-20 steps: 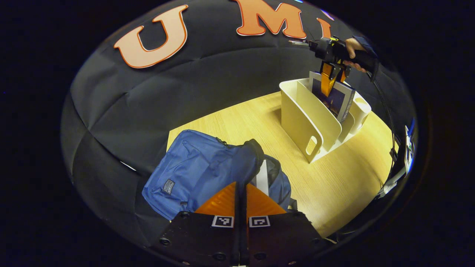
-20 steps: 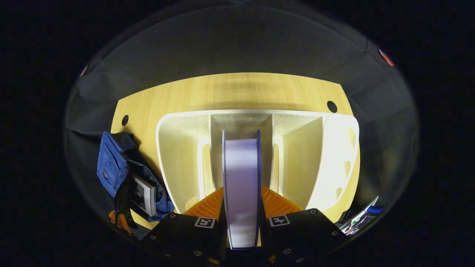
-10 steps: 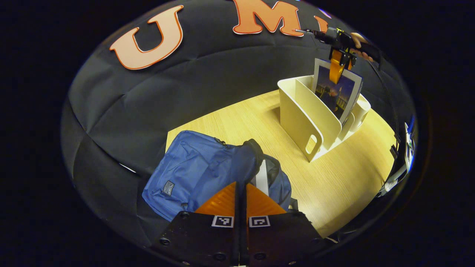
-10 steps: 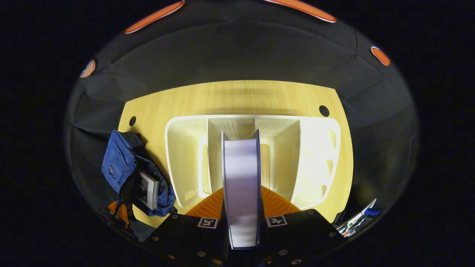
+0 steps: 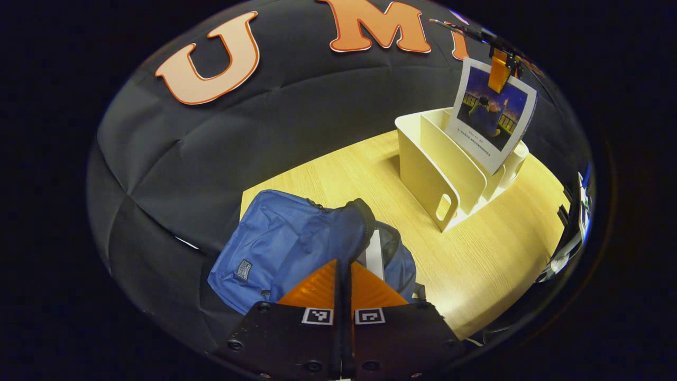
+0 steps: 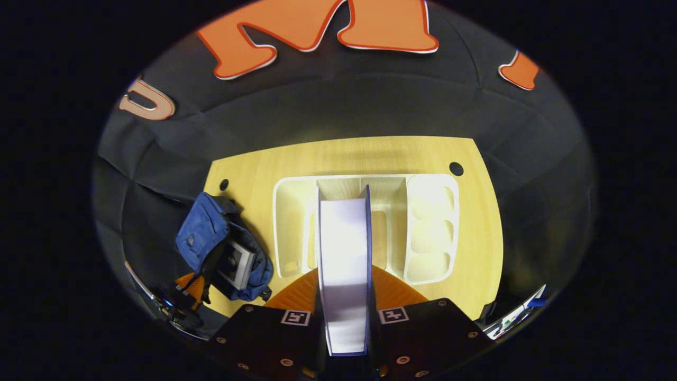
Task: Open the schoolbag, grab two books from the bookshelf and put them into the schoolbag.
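Observation:
The blue schoolbag (image 5: 285, 243) lies open on the wooden table, with one book's white edge (image 5: 374, 255) showing in its mouth. My left gripper (image 5: 342, 263) is shut on the dark rim of the schoolbag's opening. The right gripper (image 5: 500, 69) hangs high above the cream bookshelf (image 5: 423, 169), shut on the top of a second book (image 5: 492, 119) that is clear of the shelf slots. In the right gripper view that book (image 6: 344, 233) stands edge-on between the fingers of my right gripper (image 6: 344, 275), over the bookshelf (image 6: 283, 222). The schoolbag (image 6: 203, 238) lies to the left, with the left gripper (image 6: 188, 286) at it.
The table (image 6: 344, 156) has two small round holes, one (image 6: 456, 169) at the back right and one (image 6: 224, 184) at the back left. Some small items (image 6: 521, 312) lie past the table's right front edge. Black cloth wall stands behind the table.
The right gripper has lifted the book straight up out of the bookshelf slot until it hangs free above it. The left gripper and the schoolbag have stayed put.

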`<action>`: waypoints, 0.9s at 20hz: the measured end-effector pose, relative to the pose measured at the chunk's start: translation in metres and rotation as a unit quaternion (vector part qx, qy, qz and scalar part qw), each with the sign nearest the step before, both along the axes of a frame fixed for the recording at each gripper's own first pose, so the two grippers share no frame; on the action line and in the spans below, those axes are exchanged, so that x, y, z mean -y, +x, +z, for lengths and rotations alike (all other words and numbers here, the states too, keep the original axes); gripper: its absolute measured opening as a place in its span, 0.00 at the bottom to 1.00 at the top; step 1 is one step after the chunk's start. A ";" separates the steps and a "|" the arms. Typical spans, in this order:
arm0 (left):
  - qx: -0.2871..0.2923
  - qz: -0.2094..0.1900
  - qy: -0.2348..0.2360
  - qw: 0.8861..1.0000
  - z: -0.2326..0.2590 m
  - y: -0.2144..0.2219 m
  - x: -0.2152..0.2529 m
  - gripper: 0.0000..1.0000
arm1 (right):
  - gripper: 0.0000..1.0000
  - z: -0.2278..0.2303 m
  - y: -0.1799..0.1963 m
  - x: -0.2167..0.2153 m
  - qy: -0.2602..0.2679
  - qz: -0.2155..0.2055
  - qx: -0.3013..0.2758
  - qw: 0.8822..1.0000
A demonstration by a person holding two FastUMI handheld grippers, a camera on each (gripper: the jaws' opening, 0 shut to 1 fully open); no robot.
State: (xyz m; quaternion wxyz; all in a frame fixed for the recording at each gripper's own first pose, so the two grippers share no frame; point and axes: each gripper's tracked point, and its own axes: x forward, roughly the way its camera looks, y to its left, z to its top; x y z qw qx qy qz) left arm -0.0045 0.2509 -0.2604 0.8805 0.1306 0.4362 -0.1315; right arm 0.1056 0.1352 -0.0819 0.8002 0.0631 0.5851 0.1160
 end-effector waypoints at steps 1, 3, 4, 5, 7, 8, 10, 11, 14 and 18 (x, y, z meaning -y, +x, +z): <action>0.001 0.001 0.001 1.000 0.001 0.001 0.000 0.01 | 0.32 0.008 -0.006 -0.001 0.019 -0.001 0.003 1.000; 0.005 0.005 0.001 1.000 0.005 0.002 0.000 0.01 | 0.32 0.020 -0.019 0.001 0.054 -0.006 0.012 0.998; 0.006 0.007 0.002 1.000 0.005 0.002 -0.001 0.01 | 0.32 0.024 -0.026 0.001 0.072 -0.012 0.014 0.997; 0.008 0.008 0.002 1.000 0.006 0.003 -0.001 0.01 | 0.32 0.028 -0.034 -0.001 0.094 -0.018 0.014 0.995; 0.008 0.012 0.002 1.000 0.010 0.005 -0.002 0.01 | 0.31 0.029 -0.051 -0.012 0.140 -0.030 0.008 0.990; 0.009 0.015 0.002 1.000 0.011 0.006 -0.003 0.01 | 0.31 0.025 -0.057 -0.018 0.161 -0.035 0.001 0.986; 0.009 0.018 0.001 1.000 0.013 0.007 -0.004 0.01 | 0.31 0.016 -0.070 -0.038 0.201 -0.043 -0.014 0.979; 0.009 0.019 0.002 1.000 0.015 0.008 -0.004 0.01 | 0.30 0.012 -0.075 -0.052 0.222 -0.045 -0.020 0.974; 0.009 0.020 0.003 1.000 0.017 0.010 -0.004 0.01 | 0.30 -0.005 -0.095 -0.090 0.269 -0.046 -0.046 0.961; 0.008 0.028 -0.002 1.000 0.018 0.011 -0.006 0.01 | 0.30 -0.021 -0.109 -0.146 0.319 -0.049 -0.068 0.944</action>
